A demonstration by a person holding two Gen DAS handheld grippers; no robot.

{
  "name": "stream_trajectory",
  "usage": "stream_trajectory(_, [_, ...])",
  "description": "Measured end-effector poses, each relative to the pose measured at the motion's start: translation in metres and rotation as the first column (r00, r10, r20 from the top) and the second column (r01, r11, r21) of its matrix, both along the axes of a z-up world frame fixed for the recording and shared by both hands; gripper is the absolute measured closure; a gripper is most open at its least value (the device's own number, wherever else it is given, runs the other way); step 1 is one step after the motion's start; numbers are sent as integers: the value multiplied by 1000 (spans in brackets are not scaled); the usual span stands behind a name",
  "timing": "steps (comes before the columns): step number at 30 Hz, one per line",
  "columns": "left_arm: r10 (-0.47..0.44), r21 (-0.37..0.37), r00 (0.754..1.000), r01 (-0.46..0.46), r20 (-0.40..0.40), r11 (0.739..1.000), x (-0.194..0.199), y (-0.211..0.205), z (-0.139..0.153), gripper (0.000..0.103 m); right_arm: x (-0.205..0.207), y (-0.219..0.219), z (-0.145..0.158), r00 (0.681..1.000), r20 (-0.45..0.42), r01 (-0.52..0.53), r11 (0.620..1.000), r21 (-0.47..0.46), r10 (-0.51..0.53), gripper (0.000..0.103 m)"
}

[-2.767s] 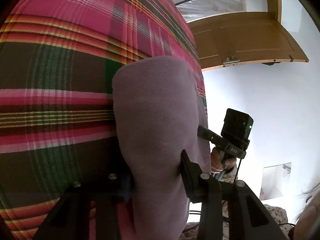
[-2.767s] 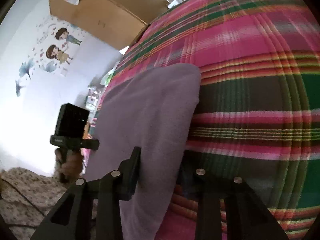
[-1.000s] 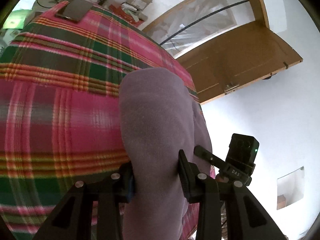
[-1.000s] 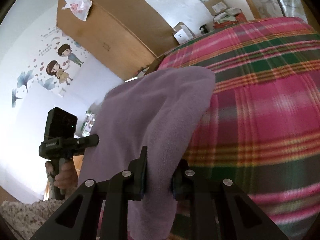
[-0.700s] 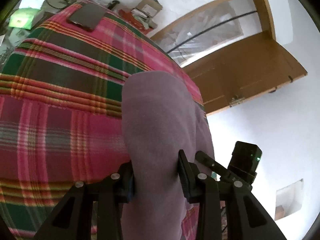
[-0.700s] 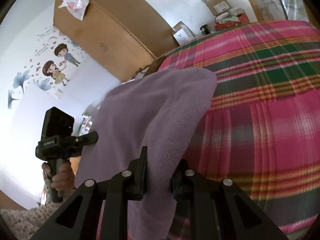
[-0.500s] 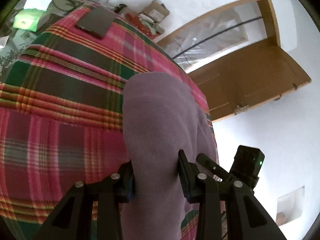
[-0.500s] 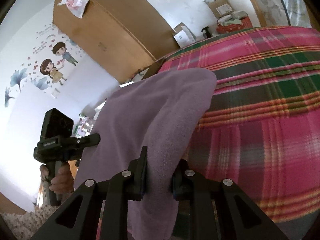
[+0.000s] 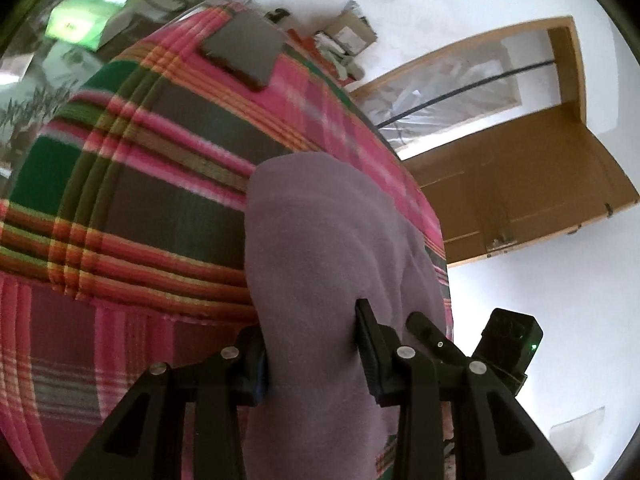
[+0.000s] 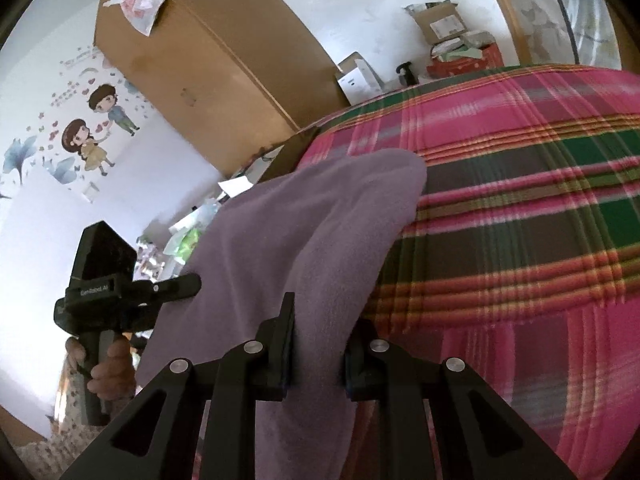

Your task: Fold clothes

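I had the purple garment [image 9: 320,264] clamped in both jaws, left gripper [image 9: 310,350] and right gripper [image 10: 318,354] side by side on its near edge; its length ran ahead over the plaid bed [image 10: 520,208].

Legible text: one item only. Right wrist view, lower left of frame: pale lettering on the black body of the left gripper's camera mount [image 10: 98,290], reads roughly "Genrobot AI"; first word uncertain.

Labels on the cardboard boxes [image 10: 438,20], upper right of the same frame: too small to read.

Left wrist view: no readable text.
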State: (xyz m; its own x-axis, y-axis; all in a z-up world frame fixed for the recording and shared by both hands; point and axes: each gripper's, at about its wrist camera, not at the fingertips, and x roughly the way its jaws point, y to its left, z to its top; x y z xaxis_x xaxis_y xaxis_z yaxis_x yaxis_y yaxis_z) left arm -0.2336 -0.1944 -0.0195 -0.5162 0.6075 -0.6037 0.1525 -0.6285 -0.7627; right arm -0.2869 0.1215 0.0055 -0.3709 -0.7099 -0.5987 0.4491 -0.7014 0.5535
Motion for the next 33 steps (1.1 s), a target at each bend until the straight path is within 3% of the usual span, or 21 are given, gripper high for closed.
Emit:
stream_trajectory(9, [-9, 31, 1000, 10, -14, 999, 1, -8, -15, 61, -8, -2, -17, 1000, 11, 27, 999, 36, -28, 81])
stream_trajectory(14, [-5, 20, 1000, 5, -14, 1000, 5, -11, -15, 56, -7, -3, -19, 999, 2, 40, 997, 61, -41, 71])
stream_trajectory(17, [10, -4, 1000, -10, -17, 1000, 12, -13, -9, 56, -5, -3, -18, 999, -11, 49, 995, 82, -48, 65])
stream_trajectory(23, [62, -80, 998, -63, -21, 995, 37, -15, 4, 56, 7, 4, -11, 997, -38, 77, 990, 121, -73, 64])
stream_trajectory(27, [76, -108, 997, -78, -19, 991, 57, -12, 5, 57, 34, 9, 3, 985, -139, 123, 981, 150, -102, 64])
stream_trajectory(33, [86, -156, 996, -89, -25, 984, 75, -3, 7, 57, 82, 10, 18, 963, -261, 107, 980, 167, -61, 67])
